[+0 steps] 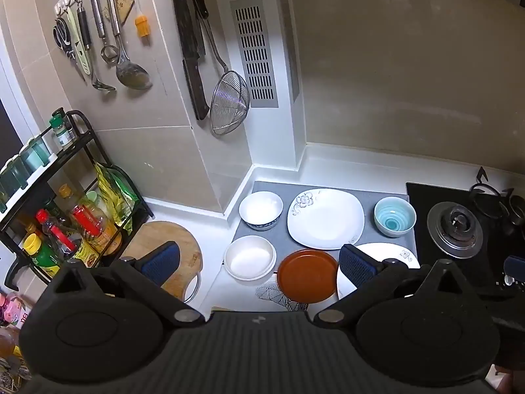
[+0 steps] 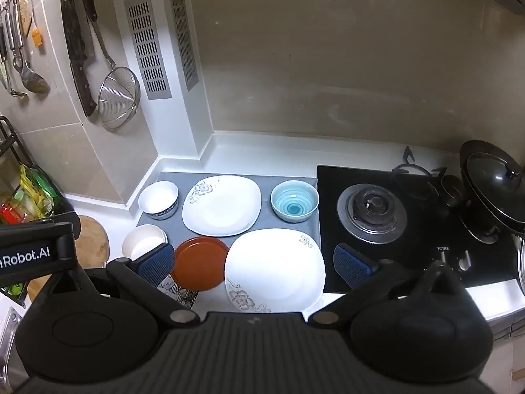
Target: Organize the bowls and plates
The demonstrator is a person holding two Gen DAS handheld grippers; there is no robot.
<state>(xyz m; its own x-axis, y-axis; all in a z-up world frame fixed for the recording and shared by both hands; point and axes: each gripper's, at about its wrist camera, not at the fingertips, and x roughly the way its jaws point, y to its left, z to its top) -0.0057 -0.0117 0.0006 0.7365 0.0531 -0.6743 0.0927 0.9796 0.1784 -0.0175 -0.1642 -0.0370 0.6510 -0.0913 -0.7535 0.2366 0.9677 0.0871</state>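
Your left claw (image 1: pixel 259 262) hangs released above the front of the white surface (image 1: pixel 344 161), its blue pads spread wide with nothing between them, and your right claw (image 2: pixel 254 264) is likewise released and empty, tilted down toward the dishes. All the dishes sit on or at the edge of a grey mat (image 2: pixel 262 177) laid in the back corner of the surface, between the tiled wall column and the black stove (image 2: pixel 370 213). Along the mat's back edge, from the wall side to the stove side, stand a white bowl with a blue base (image 2: pixel 158 199), a square white plate with a flower print (image 2: pixel 223 204) and a light blue bowl with rings inside (image 2: pixel 294 199). Along the front edge lie a cream bowl (image 2: pixel 142 241), a brown round plate (image 2: pixel 200 262) and a second square flowered plate (image 2: pixel 275 269), which is the nearest to the stove and reaches past the mat's front edge. The brown plate rests partly on a patterned cloth (image 2: pixel 178 292) and lies just beside the second square plate; whether they touch you cannot tell. A round wooden board (image 1: pixel 170 249) lies on the surface toward the bottle rack (image 1: pixel 75 151), apart from the mat. Utensils, a cleaver and a wire strainer (image 1: pixel 229 105) hang on the wall.
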